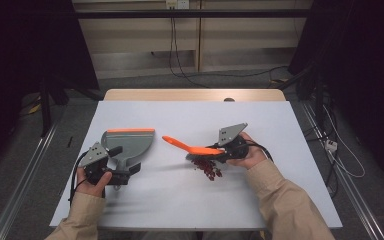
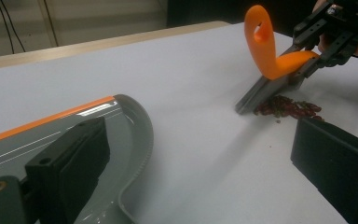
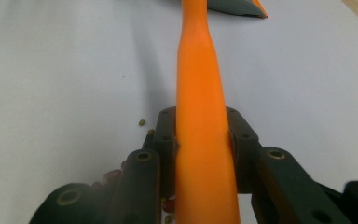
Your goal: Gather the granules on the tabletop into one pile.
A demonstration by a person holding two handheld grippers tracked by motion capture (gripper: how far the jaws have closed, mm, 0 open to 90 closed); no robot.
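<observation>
1. Right gripper [image 1: 219, 151] clamps the orange brush handle [image 3: 200, 116] between its pads; jaws narrow.
2. Grey brush head [image 2: 261, 93] angles down off the gripper; red beans [image 1: 207, 167] lie just under it.
3. Left gripper [image 1: 117, 172] grips the grey dustpan [image 1: 130, 142] by its handle; the pan extends ahead of the jaws, well apart from the beans.

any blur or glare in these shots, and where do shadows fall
High view: sharp, dark room edges, soft shadows beneath the sleeves. Left gripper view: glare streaks on the grey plastic dustpan, near black jaws blurred. Right gripper view: the orange brush handle up close looks soft, shadow falling left of it.
</observation>
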